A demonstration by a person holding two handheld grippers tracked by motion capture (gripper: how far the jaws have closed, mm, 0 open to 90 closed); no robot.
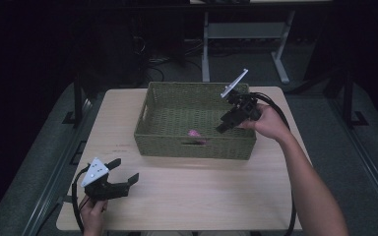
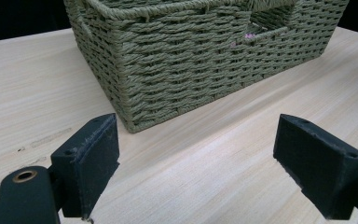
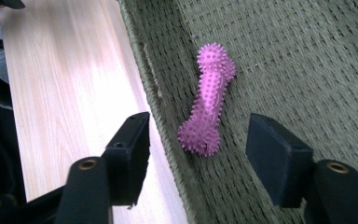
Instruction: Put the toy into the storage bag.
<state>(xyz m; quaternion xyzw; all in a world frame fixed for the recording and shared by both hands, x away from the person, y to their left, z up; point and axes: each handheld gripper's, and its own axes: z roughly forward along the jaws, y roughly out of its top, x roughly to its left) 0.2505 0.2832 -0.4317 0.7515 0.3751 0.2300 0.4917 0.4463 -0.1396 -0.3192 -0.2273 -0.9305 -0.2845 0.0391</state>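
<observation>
A spiky pink bone-shaped toy (image 3: 207, 105) lies on the floor of the green woven basket (image 1: 197, 86), close against its near wall (image 3: 168, 121). In the high view the toy (image 1: 195, 133) shows as a small pink spot near the basket's front handle hole. My right gripper (image 1: 223, 127) hangs over the basket's right part, tilted down toward the toy. Its jaws (image 3: 198, 154) stand open, apart from the toy, with nothing between them. My left gripper (image 1: 124, 170) rests low at the table's front left, open and empty (image 2: 198, 154), facing the basket's corner (image 2: 126, 116).
The light wooden table (image 1: 192, 191) carries the basket at its middle back. Pink shows through the basket's handle hole (image 2: 249, 35). Cables trail from both grippers. Beyond the table stand a dark floor and a metal desk frame (image 1: 246, 34).
</observation>
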